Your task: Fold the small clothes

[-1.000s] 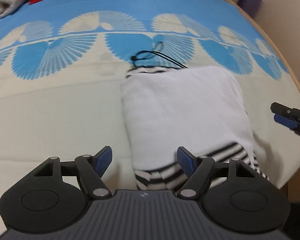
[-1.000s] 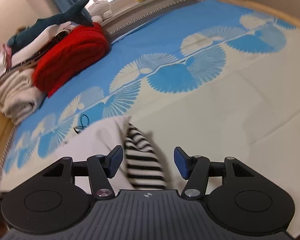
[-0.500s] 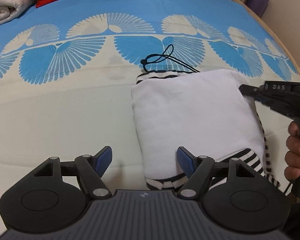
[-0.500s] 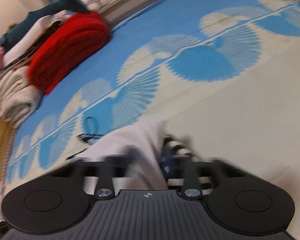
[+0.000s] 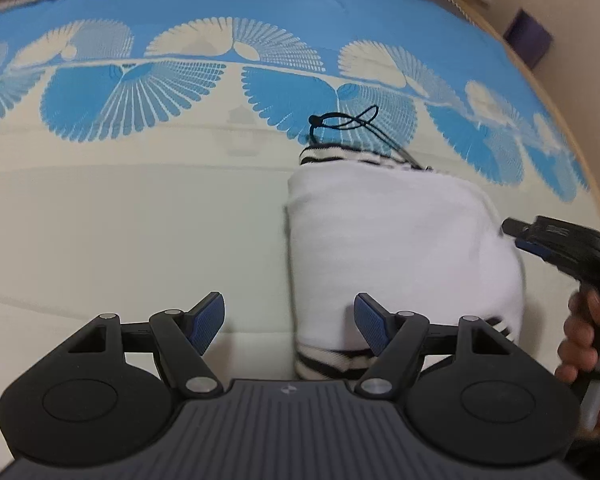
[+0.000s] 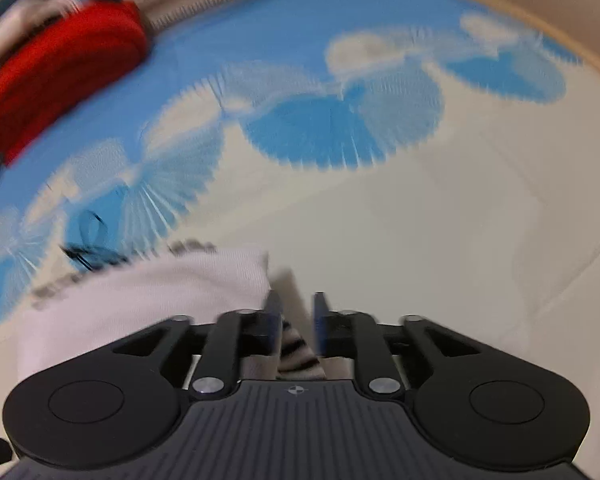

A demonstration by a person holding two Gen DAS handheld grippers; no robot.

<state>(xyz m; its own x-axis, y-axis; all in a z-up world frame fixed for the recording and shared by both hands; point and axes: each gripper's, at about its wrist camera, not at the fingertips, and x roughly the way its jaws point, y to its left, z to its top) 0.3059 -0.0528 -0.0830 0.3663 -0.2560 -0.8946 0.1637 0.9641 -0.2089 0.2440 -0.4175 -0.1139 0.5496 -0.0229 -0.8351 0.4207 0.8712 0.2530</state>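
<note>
The folded white cloth with black-and-white striped edges (image 5: 400, 248) lies on the blue and cream patterned bed cover (image 5: 140, 220). The right gripper (image 6: 297, 316) has its fingers nearly closed around a striped bit. The left gripper (image 5: 288, 320) hangs wide open, holding nothing, at the cloth's near edge.

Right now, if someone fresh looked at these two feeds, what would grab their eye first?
Probably the folded white garment with black-striped edges, lying on the cream part of the blue fan-patterned bedspread, a black cord looped at its far end. Next, the right gripper, its fingers nearly closed around a striped edge at the garment's right side, while the left gripper waits open at the near edge. A red blanket sits far back.
</note>
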